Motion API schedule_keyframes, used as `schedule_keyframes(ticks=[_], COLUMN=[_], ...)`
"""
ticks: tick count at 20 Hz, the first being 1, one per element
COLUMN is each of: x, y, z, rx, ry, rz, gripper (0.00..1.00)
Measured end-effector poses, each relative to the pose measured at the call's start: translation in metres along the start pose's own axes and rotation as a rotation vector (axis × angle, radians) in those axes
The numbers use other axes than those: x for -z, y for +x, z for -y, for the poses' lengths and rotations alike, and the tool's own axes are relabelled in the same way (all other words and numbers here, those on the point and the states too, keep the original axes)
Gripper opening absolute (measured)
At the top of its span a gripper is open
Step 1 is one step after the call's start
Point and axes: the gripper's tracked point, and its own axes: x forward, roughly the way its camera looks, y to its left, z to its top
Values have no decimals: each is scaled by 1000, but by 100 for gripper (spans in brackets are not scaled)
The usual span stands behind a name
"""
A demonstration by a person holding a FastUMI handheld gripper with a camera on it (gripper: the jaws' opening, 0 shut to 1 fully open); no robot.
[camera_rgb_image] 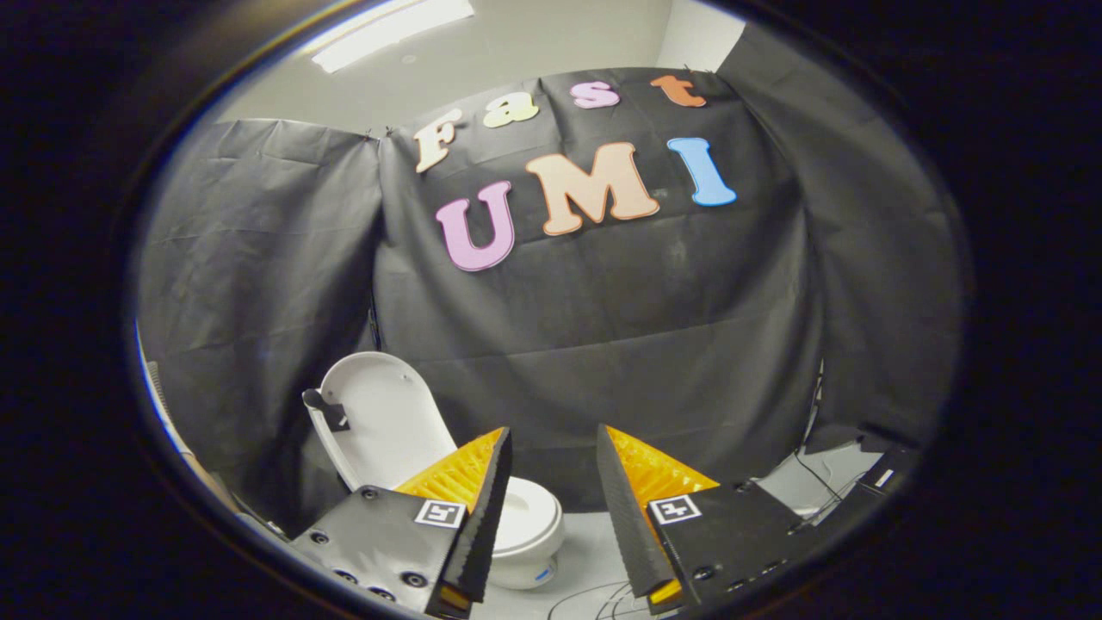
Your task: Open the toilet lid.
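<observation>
Mount: our fisheye rides the gripper (551, 508), fingers parted.
Facing: tilted upward toward the booth wall.
Nearness: toilet (525, 525) low, just beyond the fingers.

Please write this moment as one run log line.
lid: raised, upright | gripper: open, holds nothing | toilet: beyond the fingers

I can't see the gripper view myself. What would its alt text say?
A small white toilet stands on the floor with its lid raised upright against the black cloth wall. The hand-held gripper is open and holds nothing, its fingers nearer the camera, one partly covering the bowl. Thin cables lie on the floor.
</observation>
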Motion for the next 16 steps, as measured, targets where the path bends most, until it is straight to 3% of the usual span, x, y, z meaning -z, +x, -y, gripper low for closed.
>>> schedule_keyframes(ticks=[16], x=[20], y=[-1], z=[-30], rx=[-96], ry=[-33], rz=[-67], gripper=[63])
